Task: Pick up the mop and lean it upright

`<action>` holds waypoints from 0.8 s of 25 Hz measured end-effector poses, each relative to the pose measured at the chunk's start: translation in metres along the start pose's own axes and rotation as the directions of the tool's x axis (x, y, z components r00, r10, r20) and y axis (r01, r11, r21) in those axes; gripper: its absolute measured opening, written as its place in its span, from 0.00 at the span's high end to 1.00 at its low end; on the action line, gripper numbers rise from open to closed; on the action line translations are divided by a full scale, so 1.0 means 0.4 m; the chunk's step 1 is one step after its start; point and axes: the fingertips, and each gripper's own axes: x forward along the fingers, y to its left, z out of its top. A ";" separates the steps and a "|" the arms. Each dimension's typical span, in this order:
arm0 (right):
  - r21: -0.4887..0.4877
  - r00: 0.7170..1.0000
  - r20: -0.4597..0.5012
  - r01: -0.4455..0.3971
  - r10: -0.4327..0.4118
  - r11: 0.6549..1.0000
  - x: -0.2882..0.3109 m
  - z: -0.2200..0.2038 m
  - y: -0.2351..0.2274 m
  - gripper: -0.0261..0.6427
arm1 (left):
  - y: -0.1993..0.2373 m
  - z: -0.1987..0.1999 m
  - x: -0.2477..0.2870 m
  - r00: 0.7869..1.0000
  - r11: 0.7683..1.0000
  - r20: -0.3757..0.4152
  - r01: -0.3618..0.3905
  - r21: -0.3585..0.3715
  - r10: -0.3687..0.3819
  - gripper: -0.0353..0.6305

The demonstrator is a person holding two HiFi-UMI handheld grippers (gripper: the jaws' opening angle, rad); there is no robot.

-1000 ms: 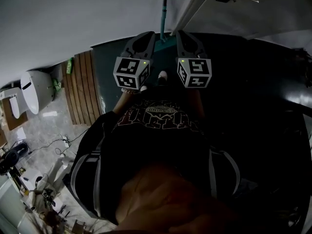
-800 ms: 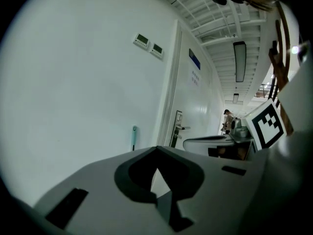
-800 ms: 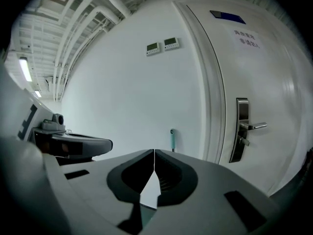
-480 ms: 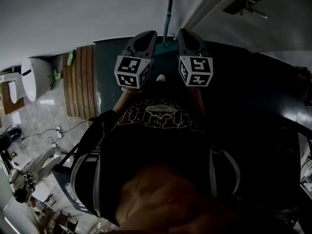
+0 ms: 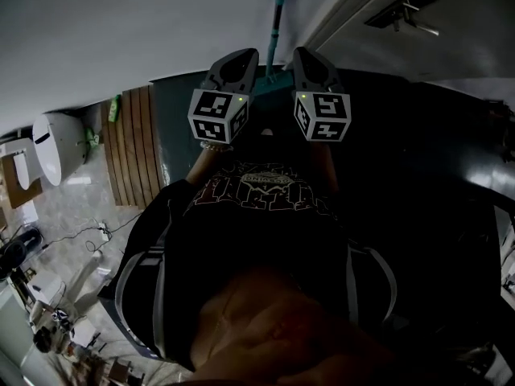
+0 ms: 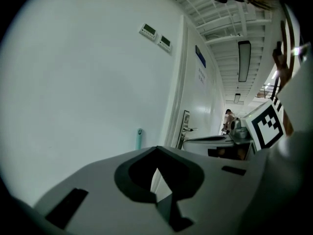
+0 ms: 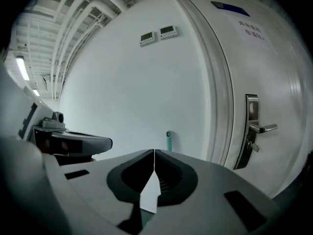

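The mop (image 5: 276, 24) stands upright with its teal handle leaning against the white wall (image 5: 121, 30), just beside the frame of the door (image 7: 264, 82). Neither claw holds it. The left claw (image 5: 245, 57) and the right claw (image 5: 301, 55) point at the wall on either side of the handle. The left gripper view shows the left claw's jaws drawn together at the tips with nothing between them, and the handle's capped end (image 6: 139, 137) well ahead against the wall. The right gripper view shows the right claw (image 7: 154, 151) with its jaws pressed tip to tip and empty, the handle (image 7: 168, 141) ahead and the door's lever handle (image 7: 257, 129) off to the right. A second ago the head view cut the handle off at its top edge. Now the handle's top end is in view, and more wall shows above the two claws. The marker cubes (image 5: 217, 116) sit at much the same spot in the head view, above the dark floor (image 5: 418, 135) and beside the wooden slats (image 5: 133, 147).
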 end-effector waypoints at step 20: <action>0.046 0.986 -0.027 0.168 -0.167 0.985 0.316 0.031 -0.071 0.93 | 0.220 0.068 0.197 0.982 0.983 -0.066 0.182 0.039 -0.179 0.88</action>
